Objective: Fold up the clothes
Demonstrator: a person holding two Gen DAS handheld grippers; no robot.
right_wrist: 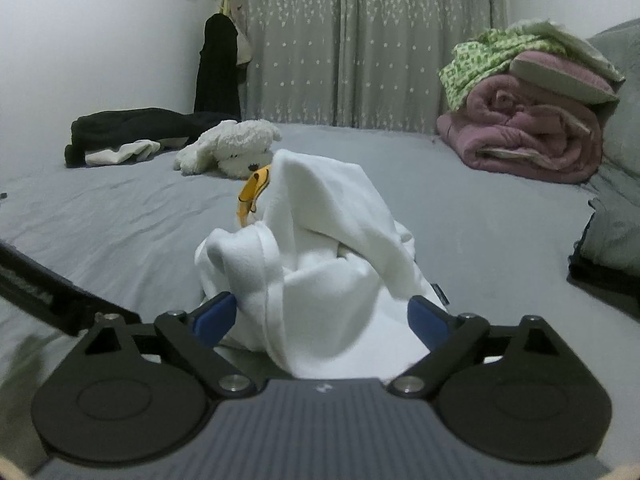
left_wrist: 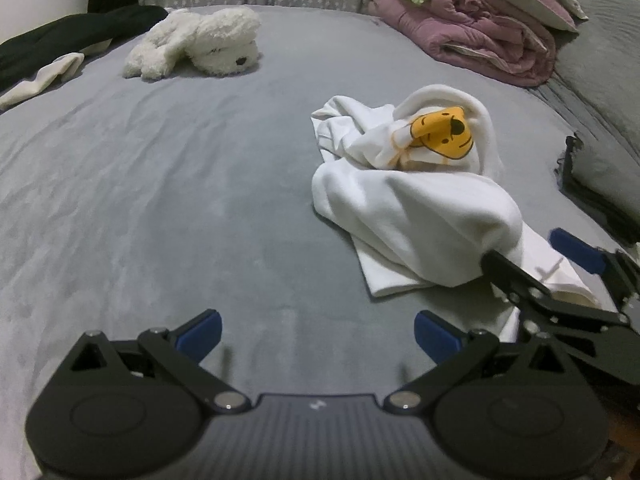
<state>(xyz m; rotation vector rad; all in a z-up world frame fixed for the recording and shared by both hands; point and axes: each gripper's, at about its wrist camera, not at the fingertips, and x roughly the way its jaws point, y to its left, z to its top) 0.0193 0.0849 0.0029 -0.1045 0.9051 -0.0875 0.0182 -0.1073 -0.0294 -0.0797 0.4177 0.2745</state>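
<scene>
Right gripper (right_wrist: 320, 318): jaws wide apart, bunched white cloth between the blue pads, not clamped. Left gripper (left_wrist: 318, 332): jaws apart, empty, over bare bed (left_wrist: 160, 208). White T-shirt (right_wrist: 320, 264) lay crumpled directly ahead of the right gripper, right of the left one. Judged light, limp, soft knit; will sag and drag, so pinch a hem or shoulder edge, not the mound. Orange cartoon print (left_wrist: 444, 134) on far folds. Beyond: fluffy plush dog (left_wrist: 200, 42), rolled pink quilt (left_wrist: 480, 36), dark garments (right_wrist: 132, 126).
</scene>
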